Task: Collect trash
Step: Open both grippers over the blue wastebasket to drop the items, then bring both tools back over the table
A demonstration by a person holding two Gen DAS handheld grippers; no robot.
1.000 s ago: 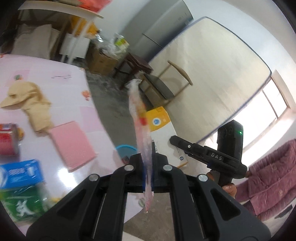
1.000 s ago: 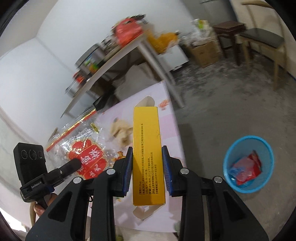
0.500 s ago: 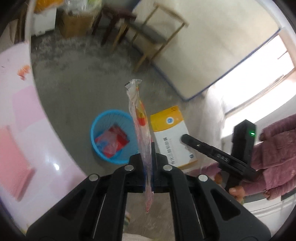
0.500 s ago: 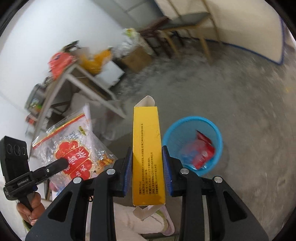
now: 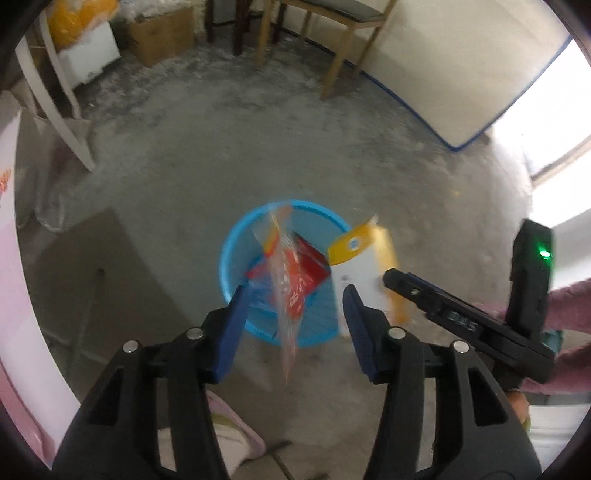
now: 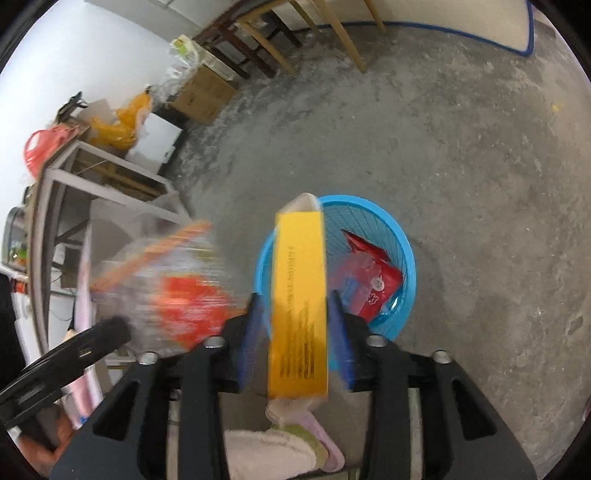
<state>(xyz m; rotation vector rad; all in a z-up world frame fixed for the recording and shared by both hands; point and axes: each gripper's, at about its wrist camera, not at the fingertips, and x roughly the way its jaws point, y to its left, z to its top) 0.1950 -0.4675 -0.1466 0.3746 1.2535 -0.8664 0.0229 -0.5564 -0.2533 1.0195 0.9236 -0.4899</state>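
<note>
Left tool [image 5: 293, 317]: jaws opening, pads clear of the wrapper between them; nothing gripped.

Clear plastic snack wrapper [image 5: 286, 291], red and orange print: hangs edge-on between the left tool's blue pads, blurred, directly over the basket. Judged very light, limp and slick; it will flutter rather than drop straight. If taken up again, best pinched across a flat edge, where the film doubles.

Right tool [image 6: 297, 328]: jaws opening, pads standing just off the carton's sides; whether either pad touches it cannot be told.

Yellow carton [image 6: 299, 302], long and narrow, end flap open: upright between the right tool's pads, its far end over the near rim of the basket. Judged light, empty, stiff along its length but crushable across the broad faces; hold at the narrow sides, mid-length.

Blue plastic waste basket [image 6: 404, 243]: stands on the concrete floor [image 6: 480, 166], well apart from the furniture. Holds a red packet [image 6: 376, 280] and some clear film.

Wooden chair [image 5: 332, 22] and cardboard box [image 5: 159, 33]: at the far edge of the floor.
</note>
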